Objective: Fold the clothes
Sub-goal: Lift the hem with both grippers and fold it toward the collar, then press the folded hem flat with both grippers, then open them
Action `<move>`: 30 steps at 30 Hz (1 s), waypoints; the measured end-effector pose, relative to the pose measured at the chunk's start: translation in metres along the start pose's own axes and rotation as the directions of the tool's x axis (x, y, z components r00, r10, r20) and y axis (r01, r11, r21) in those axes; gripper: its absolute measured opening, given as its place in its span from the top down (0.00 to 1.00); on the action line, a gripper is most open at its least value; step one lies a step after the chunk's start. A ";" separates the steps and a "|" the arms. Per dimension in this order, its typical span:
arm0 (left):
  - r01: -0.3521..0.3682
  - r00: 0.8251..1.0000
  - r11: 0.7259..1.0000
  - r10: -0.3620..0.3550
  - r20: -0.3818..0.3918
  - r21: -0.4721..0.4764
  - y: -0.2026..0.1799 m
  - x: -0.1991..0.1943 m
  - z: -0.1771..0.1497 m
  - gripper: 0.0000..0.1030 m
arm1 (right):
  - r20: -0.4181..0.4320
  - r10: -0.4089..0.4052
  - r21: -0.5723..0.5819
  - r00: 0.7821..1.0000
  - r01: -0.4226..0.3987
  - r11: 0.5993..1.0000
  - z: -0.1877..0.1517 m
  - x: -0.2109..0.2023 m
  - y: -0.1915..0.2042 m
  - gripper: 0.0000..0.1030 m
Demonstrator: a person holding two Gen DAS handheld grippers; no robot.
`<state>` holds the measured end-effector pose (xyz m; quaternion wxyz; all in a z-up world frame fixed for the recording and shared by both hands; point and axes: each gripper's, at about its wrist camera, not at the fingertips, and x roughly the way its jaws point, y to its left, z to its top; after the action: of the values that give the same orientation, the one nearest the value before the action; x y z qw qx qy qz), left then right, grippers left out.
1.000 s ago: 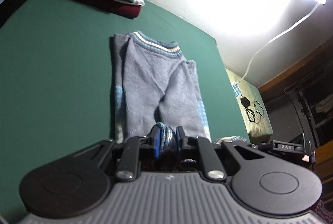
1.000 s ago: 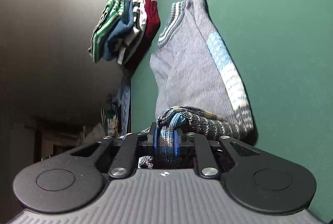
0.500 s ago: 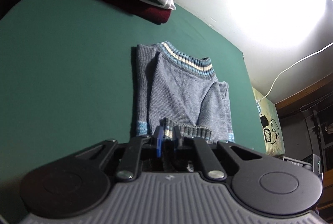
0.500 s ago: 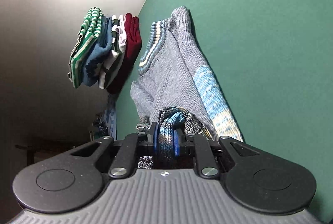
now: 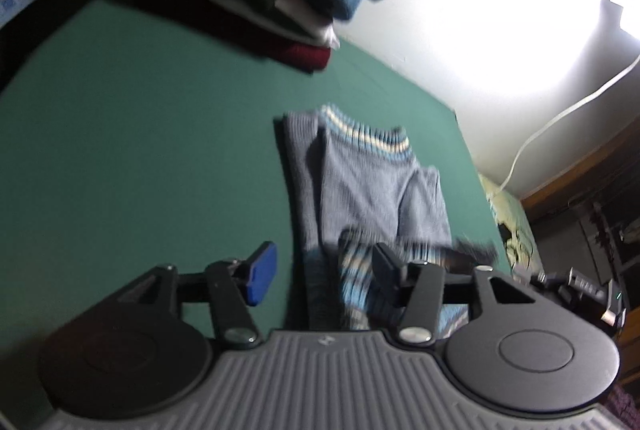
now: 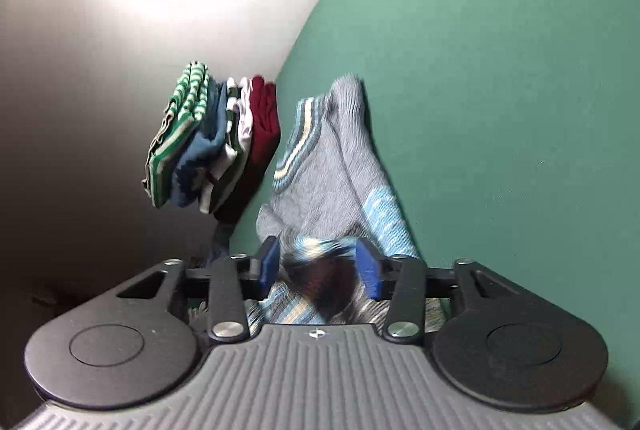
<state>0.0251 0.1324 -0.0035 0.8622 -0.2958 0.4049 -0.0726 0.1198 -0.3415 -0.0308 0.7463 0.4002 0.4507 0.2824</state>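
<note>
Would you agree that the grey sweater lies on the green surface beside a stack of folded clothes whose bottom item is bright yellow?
Not quite: the bottom item of the stack of folded clothes is dark red, not yellow, as the right wrist view shows. The rest holds: the grey sweater lies on the green surface beside that stack.

Our left gripper [image 5: 324, 268]: jaws opening, pads apart, pointing downward.
Our right gripper [image 6: 318, 266]: jaws opening, pads apart, tilted slightly downward.
</note>
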 end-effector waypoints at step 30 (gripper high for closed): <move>-0.066 0.996 0.993 0.071 -0.044 0.101 -0.034 0.045 -0.039 0.69 | 0.220 -0.249 -0.818 0.943 0.317 0.481 -0.050 0.058 0.073 0.91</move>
<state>0.0294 0.0707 -0.0331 0.8679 -0.2363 0.4312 -0.0700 0.0952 -0.2409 -0.0080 0.8970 -0.0801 0.2906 0.3232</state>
